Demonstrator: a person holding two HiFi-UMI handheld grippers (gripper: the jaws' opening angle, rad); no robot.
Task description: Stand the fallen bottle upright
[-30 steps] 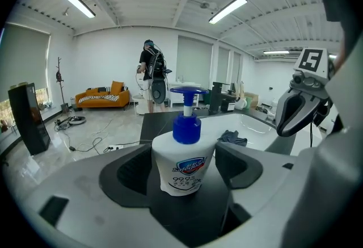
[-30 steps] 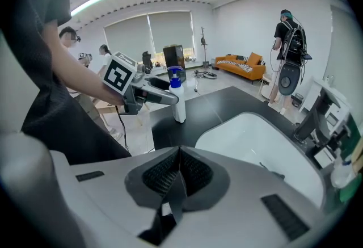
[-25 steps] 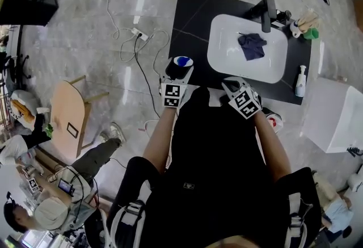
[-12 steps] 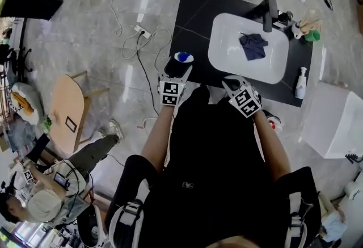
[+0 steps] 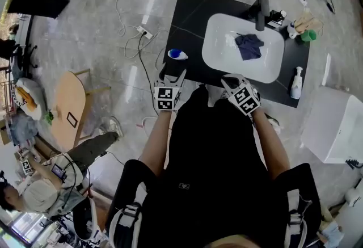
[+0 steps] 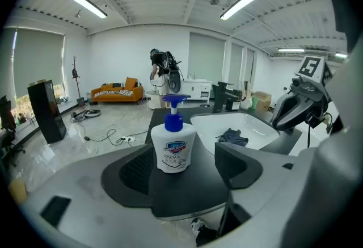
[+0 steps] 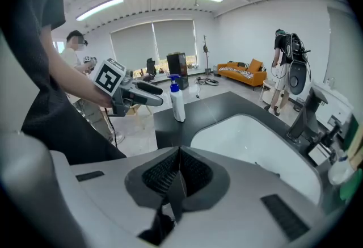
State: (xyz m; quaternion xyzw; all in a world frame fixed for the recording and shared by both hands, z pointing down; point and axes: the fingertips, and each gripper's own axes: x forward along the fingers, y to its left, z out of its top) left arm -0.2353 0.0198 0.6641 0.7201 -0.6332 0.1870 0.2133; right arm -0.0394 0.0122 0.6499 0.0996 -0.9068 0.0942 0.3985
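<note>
The bottle (image 5: 177,54), a white soap dispenser with a blue pump head, stood upright on the black counter (image 5: 193,20), close to its near left corner and off to the left of the white sink (image 5: 224,57). Its label faced the person and its base sat flat on the dark surface.

The left tongs (image 5: 173,74) hung just short of that corner with the jaws spread wide and released. Nothing was between the pads. Seen along those jaws, the bottle lined up with the open gap but stood beyond the tips, clear of both of them.

The right tongs (image 5: 231,81) were clenched, the 2 ribbed pads pressed flat together with nothing caught in them. They hovered at the near edge of the counter, in front of the sink and well apart from the bottle.

A crumpled dark blue cloth (image 5: 248,46) lay inside the sink toward its far side, below the black faucet (image 5: 261,11). A slim white pump dispenser (image 5: 295,82) stood upright on the right end of the counter, beside the sink's right rim. Cables trailed over the pale floor (image 5: 102,42) to the left of the counter.
</note>
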